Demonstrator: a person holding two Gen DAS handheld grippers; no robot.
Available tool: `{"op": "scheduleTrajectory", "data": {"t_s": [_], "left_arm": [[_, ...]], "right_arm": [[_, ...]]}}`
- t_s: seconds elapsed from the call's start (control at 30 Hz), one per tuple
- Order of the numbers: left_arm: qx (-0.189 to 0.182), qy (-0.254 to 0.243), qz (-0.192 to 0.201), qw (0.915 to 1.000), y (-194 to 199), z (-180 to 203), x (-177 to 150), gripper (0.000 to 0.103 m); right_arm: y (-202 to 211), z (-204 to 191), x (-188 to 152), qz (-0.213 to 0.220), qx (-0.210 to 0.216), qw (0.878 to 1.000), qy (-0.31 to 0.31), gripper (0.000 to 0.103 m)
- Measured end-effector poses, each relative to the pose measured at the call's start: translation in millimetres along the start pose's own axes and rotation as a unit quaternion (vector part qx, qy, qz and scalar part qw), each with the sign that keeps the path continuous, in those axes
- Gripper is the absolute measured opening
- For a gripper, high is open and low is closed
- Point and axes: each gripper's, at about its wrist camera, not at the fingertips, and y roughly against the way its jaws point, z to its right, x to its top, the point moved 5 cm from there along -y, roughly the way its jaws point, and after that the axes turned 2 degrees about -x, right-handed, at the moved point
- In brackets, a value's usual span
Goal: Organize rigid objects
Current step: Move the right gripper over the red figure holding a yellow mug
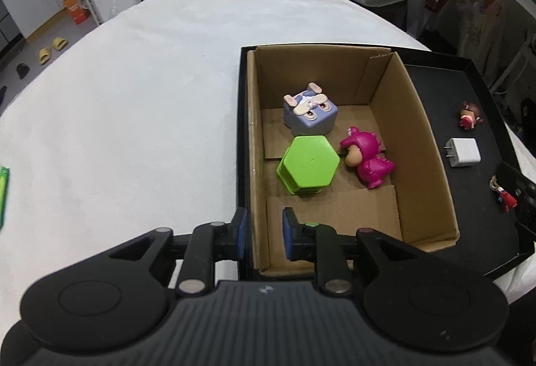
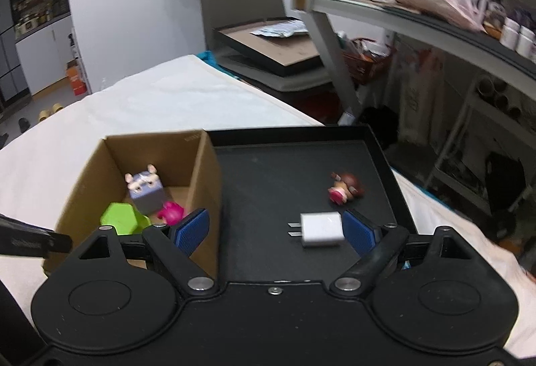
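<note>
A cardboard box (image 1: 415, 145) stands in the left part of a black tray (image 1: 482, 232). It holds a purple rabbit cube (image 1: 310, 113), a green hexagonal container (image 1: 306, 168) and a pink figure (image 1: 366, 160). My left gripper (image 1: 264, 233) straddles the box's near-left wall, its blue pads slightly apart and not pressing on it. On the tray floor lie a white charger (image 2: 321, 229) and a small brown-haired figurine (image 2: 345, 188). My right gripper (image 2: 276, 232) stands wide open low over the tray. The charger lies between its fingers, close to the right one.
The tray rests on a table under a white cloth (image 1: 150, 98). A red keychain figure (image 1: 506, 198) lies near the tray's right edge. A green item (image 1: 3, 192) shows at the far left. A chair with stacked trays (image 2: 268, 48) and a metal shelf (image 2: 418, 21) stand behind.
</note>
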Motion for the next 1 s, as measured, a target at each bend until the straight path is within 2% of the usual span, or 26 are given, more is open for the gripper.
{"op": "scheduleTrajectory", "data": {"t_s": [0.13,0.4,0.5,0.63,0.8,1.0], "left_arm": [[0.006,-0.009,0.0,0.9999,2.0,5.6,-1.3,0.026],[0.039,-0.008,0.008,0.9992,4.3,9.8,2.9,0.036],[0.046,-0.01,0.003,0.9989,3.3,12.4,3.9,0.039],[0.061,-0.024,-0.001,0.9979,1.2,18.6,5.1,0.043],[0.07,-0.024,-0.008,0.9972,-1.9,26.1,8.1,0.045],[0.09,-0.022,-0.015,0.9956,-6.1,32.9,13.3,0.046]], "right_arm": [[-3.7,16.7,-14.0,-0.012,-0.04,0.999,-0.007,0.087],[-14.6,58.4,-28.7,-0.035,-0.085,0.994,-0.061,0.087],[-19.2,71.4,-32.2,-0.039,-0.08,0.992,-0.093,0.087],[-29.9,78.0,-36.8,-0.047,-0.084,0.991,-0.098,0.087],[-52.3,88.9,-44.5,-0.096,-0.069,0.984,-0.132,0.084],[-61.5,95.2,-51.1,-0.109,-0.056,0.98,-0.158,0.081]]}}
